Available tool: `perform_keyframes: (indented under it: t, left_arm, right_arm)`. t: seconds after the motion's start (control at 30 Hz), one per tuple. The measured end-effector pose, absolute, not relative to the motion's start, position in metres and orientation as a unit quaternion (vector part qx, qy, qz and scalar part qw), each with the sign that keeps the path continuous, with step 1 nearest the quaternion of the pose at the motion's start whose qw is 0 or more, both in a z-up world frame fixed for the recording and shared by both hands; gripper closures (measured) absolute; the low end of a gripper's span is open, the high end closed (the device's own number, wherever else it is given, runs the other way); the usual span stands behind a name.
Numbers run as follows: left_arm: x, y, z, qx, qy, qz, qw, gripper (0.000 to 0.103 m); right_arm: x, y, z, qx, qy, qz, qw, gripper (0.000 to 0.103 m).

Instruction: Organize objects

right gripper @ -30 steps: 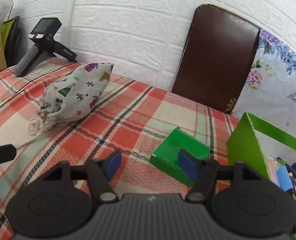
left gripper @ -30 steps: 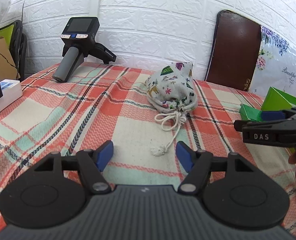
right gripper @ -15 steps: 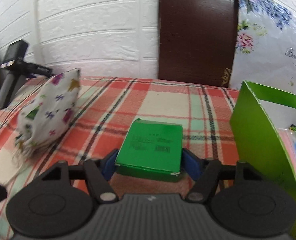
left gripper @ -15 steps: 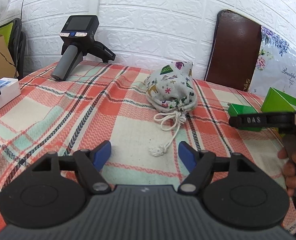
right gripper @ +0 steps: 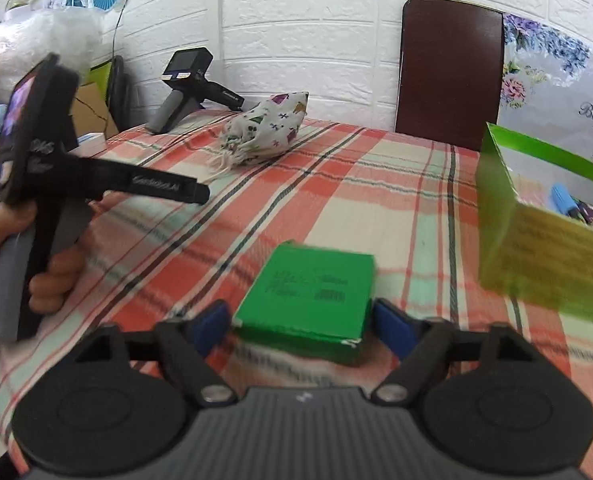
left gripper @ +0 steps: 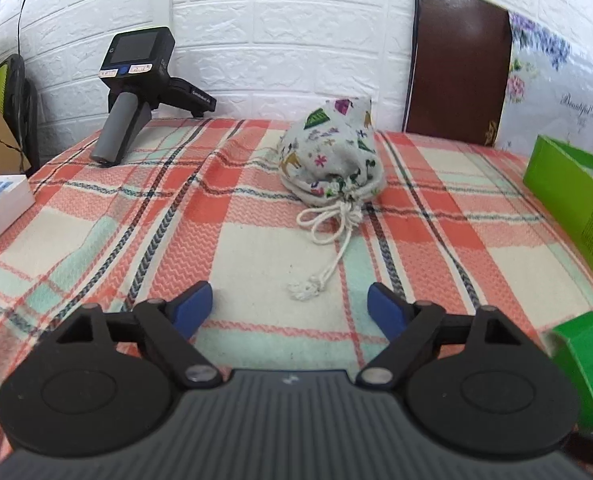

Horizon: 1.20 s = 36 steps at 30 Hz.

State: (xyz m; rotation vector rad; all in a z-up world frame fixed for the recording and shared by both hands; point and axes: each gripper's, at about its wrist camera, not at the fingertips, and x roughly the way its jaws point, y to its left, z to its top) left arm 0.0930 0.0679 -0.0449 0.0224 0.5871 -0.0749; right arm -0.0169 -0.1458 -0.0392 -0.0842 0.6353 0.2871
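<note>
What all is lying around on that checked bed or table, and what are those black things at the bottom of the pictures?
Small flat green cardboard box: one, green, between the right gripper's fingers.
White drawstring cloth pouch with colourful prints: one, mid-cloth, cord trailing toward the left gripper.
Tall open bright-green box: one, right edge, small items inside.
Spare black handheld gripper with grey handle: one, far left by the wall.
Dark brown board: one, leaning on the white brick wall.
Plaid cloth: one, red, cream and mint, covering the surface.
Left gripper: black, blue fingers, open, empty.
Right gripper: black, fingers around the green box; contact unclear.
</note>
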Motion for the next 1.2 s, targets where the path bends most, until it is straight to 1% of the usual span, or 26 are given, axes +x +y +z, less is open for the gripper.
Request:
perform_keyframes:
  t: [0.03,0.13,0.2,0.3,0.4,0.47,0.5,0.53,0.6,0.7,0.83,0.9,1.07,1.2]
  left_arm:
    - [0.087,0.067,-0.042,0.005,0.298,-0.038,0.954,0.018]
    - [0.064,0.07,-0.028,-0.07,0.325,-0.086,0.939,0.02]
    - [0.051,0.062,-0.019,-0.098,0.336,-0.126,0.928,0.021]
    - [0.045,0.035,-0.013,-0.098,0.36,-0.182,0.91,0.022]
    - [0.048,0.006,-0.021,-0.098,0.4,-0.222,0.884,0.024]
    - [0.052,-0.012,-0.03,-0.098,0.427,-0.238,0.867,0.026]
    - [0.05,-0.02,-0.031,-0.085,0.42,-0.234,0.873,0.027]
    - [0.048,-0.028,-0.031,-0.067,0.415,-0.238,0.875,0.037]
    - [0.048,-0.036,-0.029,-0.075,0.424,-0.268,0.862,0.052]
    - [0.042,-0.044,-0.017,-0.059,0.407,-0.268,0.871,0.054]
    - [0.035,-0.058,0.021,-0.042,0.354,-0.286,0.89,0.054]
    - [0.041,-0.072,0.035,-0.035,0.34,-0.298,0.891,0.054]
    - [0.069,-0.123,0.051,-0.019,0.335,-0.332,0.882,0.054]
    - [0.082,-0.169,0.056,0.016,0.318,-0.345,0.883,0.053]
  right_arm:
    - [-0.022,-0.149,-0.038,-0.039,0.311,0.142,0.939,0.014]
    - [-0.028,-0.157,-0.038,-0.03,0.311,0.138,0.94,0.013]
    - [-0.026,-0.161,-0.037,-0.016,0.313,0.135,0.94,0.012]
    - [-0.024,-0.162,-0.038,-0.012,0.312,0.137,0.94,0.009]
    - [-0.022,-0.162,-0.04,-0.015,0.314,0.136,0.939,0.008]
    - [-0.02,-0.162,-0.04,-0.018,0.315,0.138,0.939,0.009]
    - [-0.019,-0.162,-0.041,-0.021,0.316,0.141,0.938,0.016]
    - [-0.018,-0.162,-0.041,-0.024,0.314,0.148,0.937,0.032]
    - [-0.018,-0.161,-0.041,-0.024,0.311,0.155,0.937,0.032]
    - [-0.024,-0.17,-0.038,0.001,0.287,0.149,0.946,0.033]
    - [-0.039,-0.178,-0.017,-0.012,0.207,0.13,0.97,0.032]
    - [-0.038,-0.19,-0.007,-0.004,0.179,0.115,0.977,0.032]
    - [-0.024,-0.232,0.004,0.019,0.153,0.068,0.986,0.032]
    - [-0.004,-0.269,0.007,0.04,0.146,0.031,0.988,0.031]
